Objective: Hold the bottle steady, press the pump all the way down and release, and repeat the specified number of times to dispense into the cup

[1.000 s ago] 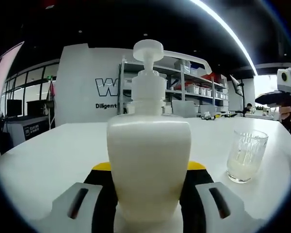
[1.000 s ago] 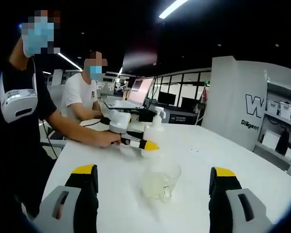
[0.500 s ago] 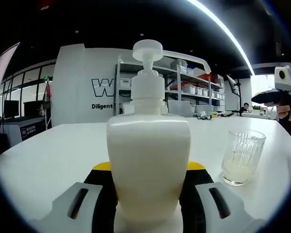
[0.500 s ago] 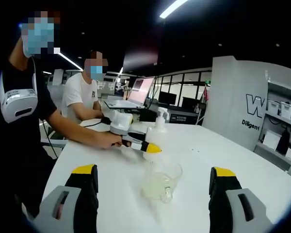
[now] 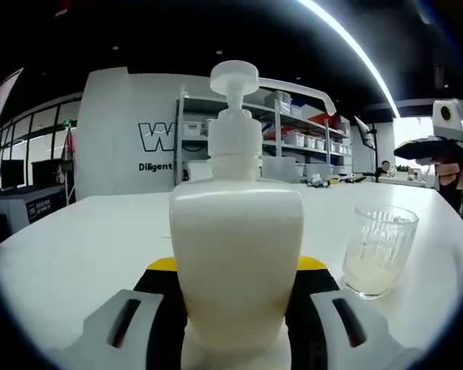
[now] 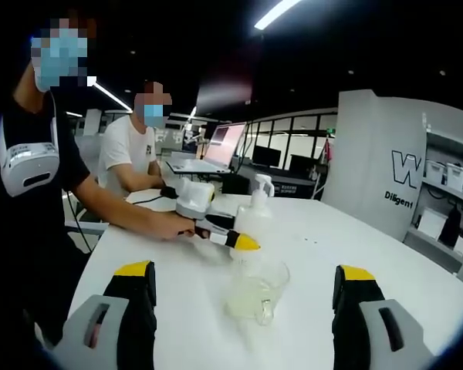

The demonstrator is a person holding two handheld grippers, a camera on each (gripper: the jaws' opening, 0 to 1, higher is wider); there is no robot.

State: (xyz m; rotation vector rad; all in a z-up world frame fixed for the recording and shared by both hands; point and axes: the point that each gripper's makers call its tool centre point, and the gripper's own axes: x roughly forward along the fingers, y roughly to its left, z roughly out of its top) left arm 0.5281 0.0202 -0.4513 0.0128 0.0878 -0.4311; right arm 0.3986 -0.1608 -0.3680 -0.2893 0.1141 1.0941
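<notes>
Bottle [image 5: 237, 270], unlabelled, sits pinched in left hand-held gripper [image 5: 237, 308]; right hand-held gripper [image 6: 243, 308] spread; wall reads "Diligent".

- Bottle [image 5: 237, 262]: opaque cream-white pump bottle, squarish shoulders, upright, centre of the left gripper view, lower body sitting between the two jaws at the bottom of the frame.
- Pump [image 5: 234, 77]: white, round flat head at upper centre, raised on its stem, long thin spout reaching right and curving down at the tip, above the cup.
- Cup [image 5: 379, 250]: clear ribbed glass, upright on the white tabletop, right of the bottle and apart from it; shallow layer of pale cream liquid in the bottom.
- In the right gripper view the cup [image 6: 256, 290] sits lower centre, the bottle [image 6: 256, 216] just behind it, small.
</notes>
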